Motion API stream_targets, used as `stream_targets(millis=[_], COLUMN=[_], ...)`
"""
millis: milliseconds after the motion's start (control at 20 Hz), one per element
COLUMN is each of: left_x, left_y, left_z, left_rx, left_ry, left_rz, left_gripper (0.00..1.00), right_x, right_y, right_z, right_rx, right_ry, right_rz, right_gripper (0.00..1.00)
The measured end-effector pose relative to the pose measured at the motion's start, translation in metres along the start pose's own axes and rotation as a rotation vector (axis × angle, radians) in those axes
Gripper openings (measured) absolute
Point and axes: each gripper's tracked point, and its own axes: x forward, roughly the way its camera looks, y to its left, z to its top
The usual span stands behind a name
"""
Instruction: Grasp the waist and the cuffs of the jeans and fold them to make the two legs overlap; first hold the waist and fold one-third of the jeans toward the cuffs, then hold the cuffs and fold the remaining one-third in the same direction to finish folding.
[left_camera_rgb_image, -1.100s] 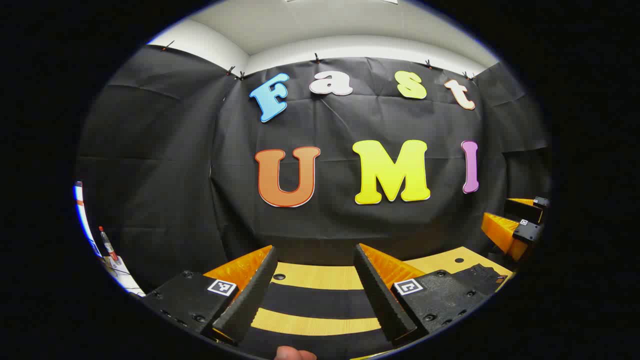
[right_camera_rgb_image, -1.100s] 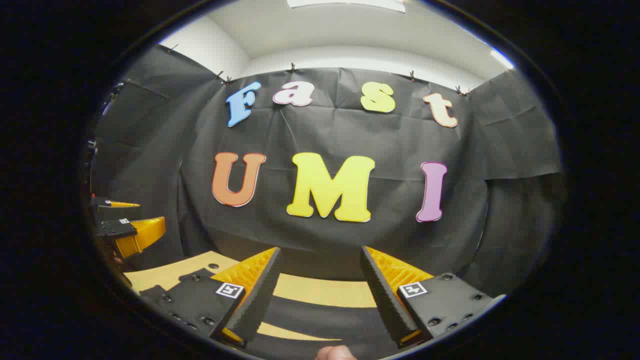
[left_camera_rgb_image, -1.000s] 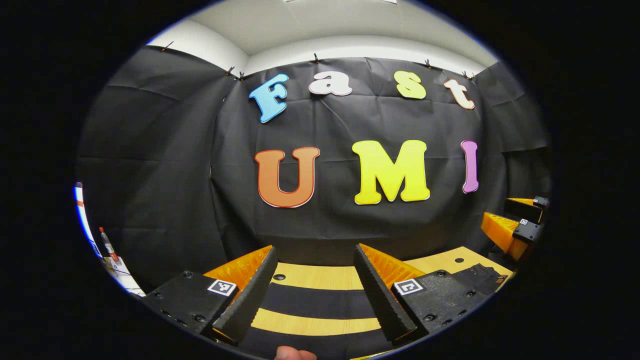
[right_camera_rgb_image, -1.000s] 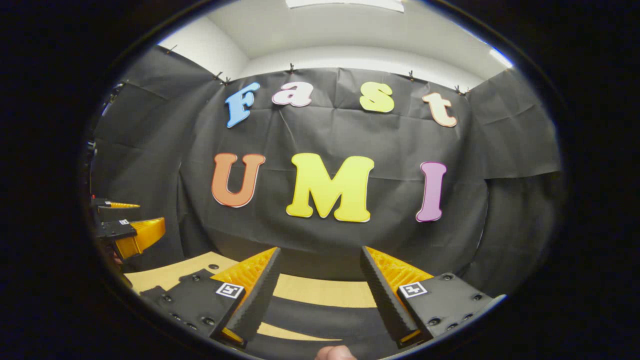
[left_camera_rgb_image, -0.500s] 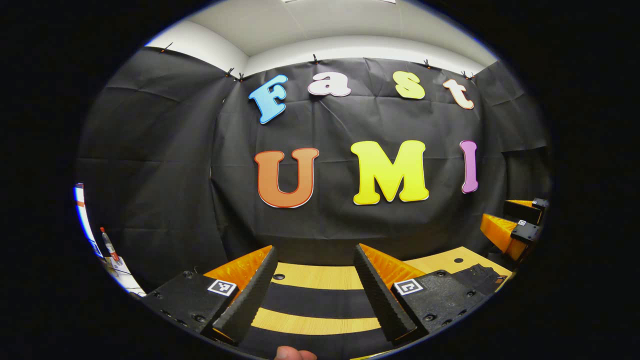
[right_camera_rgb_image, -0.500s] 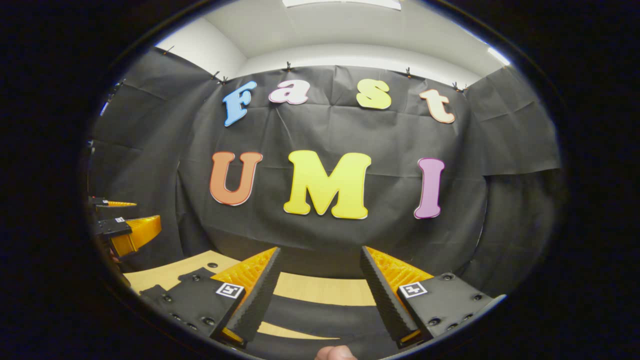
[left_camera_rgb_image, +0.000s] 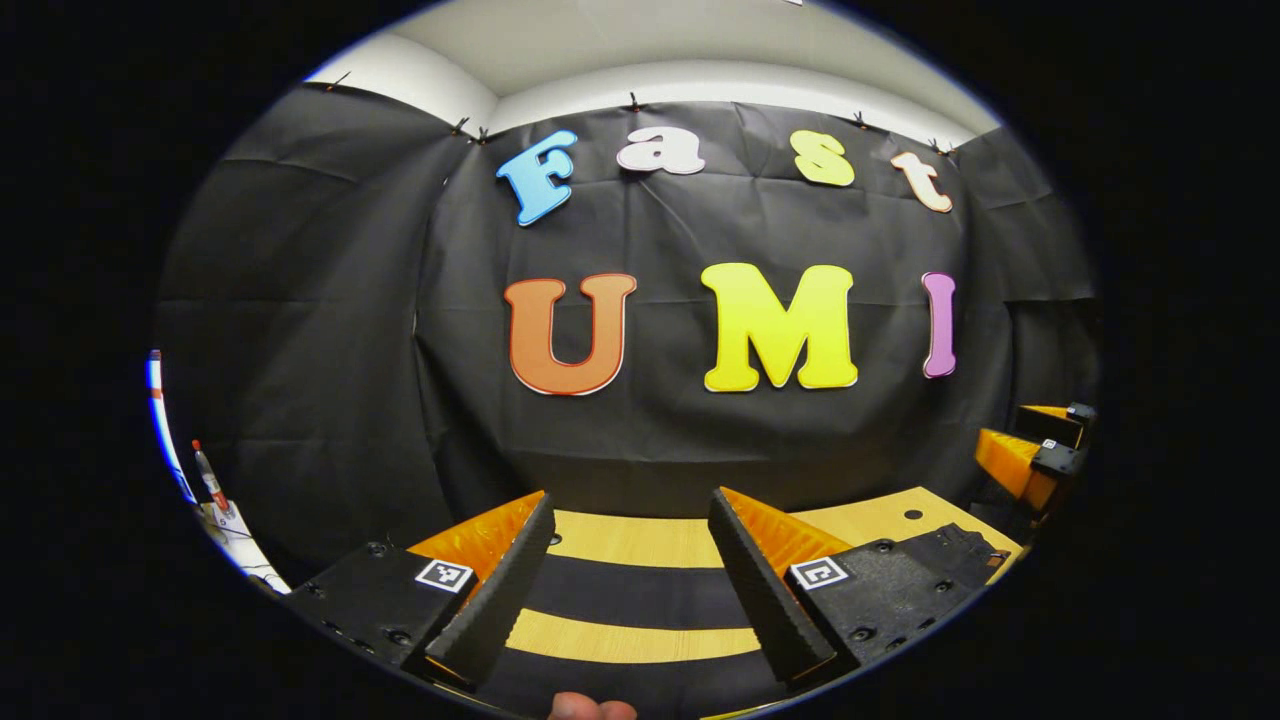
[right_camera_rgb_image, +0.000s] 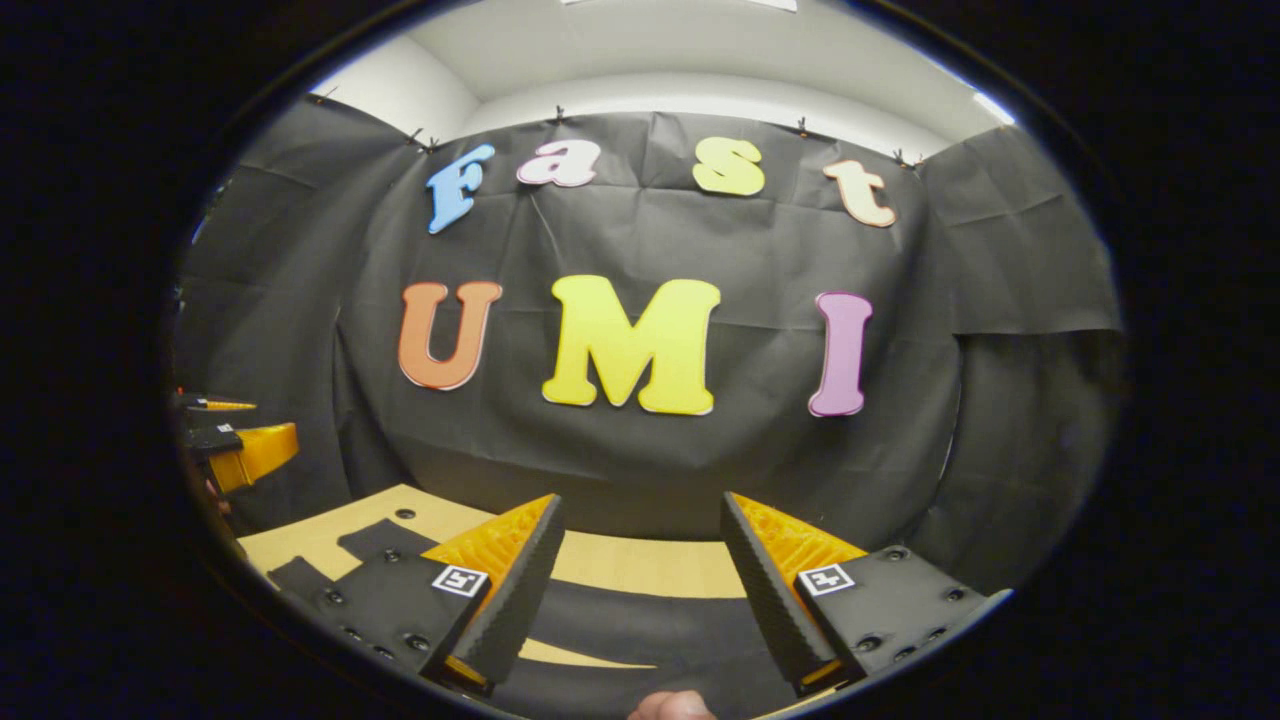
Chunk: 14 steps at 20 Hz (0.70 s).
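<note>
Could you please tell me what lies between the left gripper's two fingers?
Nothing is gripped: in the left gripper view, the open left gripper has a gap showing the wooden table crossed by dark bands.

A light wooden desk (left_camera_rgb_image: 640, 541) with small holes is backed by black cloth (left_camera_rgb_image: 330, 330); a red-capped bottle (left_camera_rgb_image: 207, 474) is seen far left.

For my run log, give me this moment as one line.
left gripper: open, empty | right gripper: open, empty | table: striped | jeans: ungrasped

Left gripper (left_camera_rgb_image: 628, 588) and right gripper (right_camera_rgb_image: 640, 590): wedge-shaped ribbed fingers on black screw-fastened blocks, each block bearing a small square black-and-white marker.
</note>
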Motion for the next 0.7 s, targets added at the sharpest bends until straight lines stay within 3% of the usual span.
stream_targets(millis=[350, 550, 700], left_x=[-0.009, -0.061, -0.102], left_y=[0.096, 0.143, 0.151], left_z=[-0.105, -0.192, -0.247], left_rx=[-0.159, -0.440, -0.759], left_ry=[0.262, 0.495, 0.633], left_rz=[0.162, 0.279, 0.370], left_gripper=[1.00, 0.99, 0.99], right_x=[-0.003, -0.029, -0.052], right_y=[-0.134, -0.193, -0.216], right_z=[-0.075, -0.140, -0.185], right_rx=[0.052, 0.082, 0.247], right_ry=[0.196, 0.383, 0.528], right_rz=[-0.196, -0.248, -0.284], right_gripper=[0.94, 0.96, 0.97])
